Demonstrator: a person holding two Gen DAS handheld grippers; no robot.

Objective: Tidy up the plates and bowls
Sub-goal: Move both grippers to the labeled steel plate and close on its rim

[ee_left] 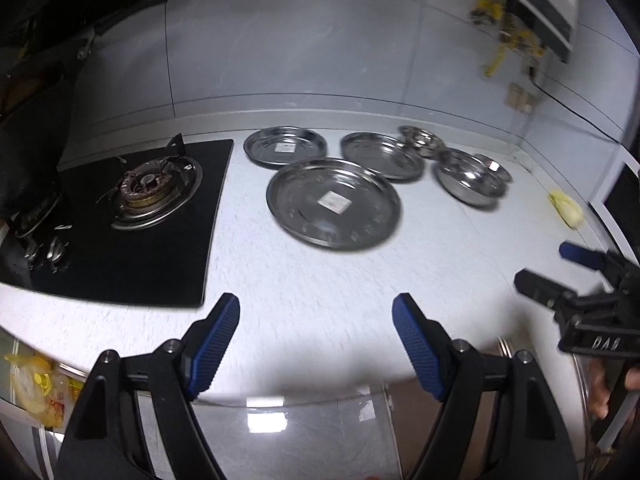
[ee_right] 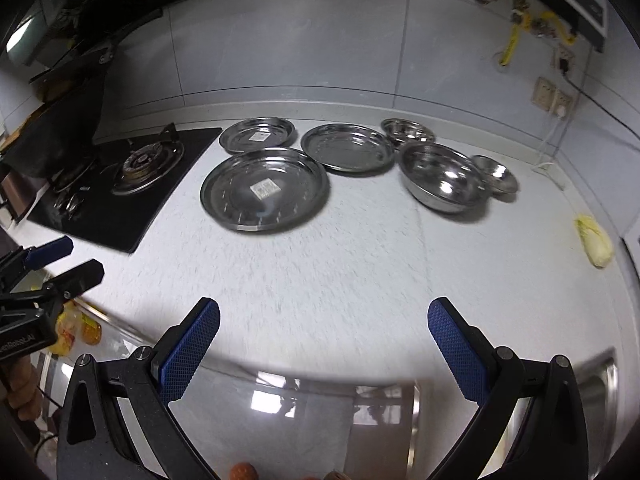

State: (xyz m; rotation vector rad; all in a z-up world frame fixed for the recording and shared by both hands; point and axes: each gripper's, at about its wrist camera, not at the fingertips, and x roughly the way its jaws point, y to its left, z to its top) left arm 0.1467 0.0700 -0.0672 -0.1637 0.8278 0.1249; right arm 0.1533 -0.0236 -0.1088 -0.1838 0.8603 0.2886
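Countertop [ee_right: 340, 272]: stove [ee_right: 120, 184] left, cabbage [ee_right: 596, 242] right.

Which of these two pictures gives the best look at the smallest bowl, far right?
The right wrist view: the small bowl shows nearly whole beside the big bowl. In the left wrist view only a blurred sliver of it peeks out behind that big bowl.

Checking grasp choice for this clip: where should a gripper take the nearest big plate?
By the near rim of the large plate, coming low from the counter's front edge. It lies flat and shallow; only the raised lip fits between fingers, and that side is unobstructed.
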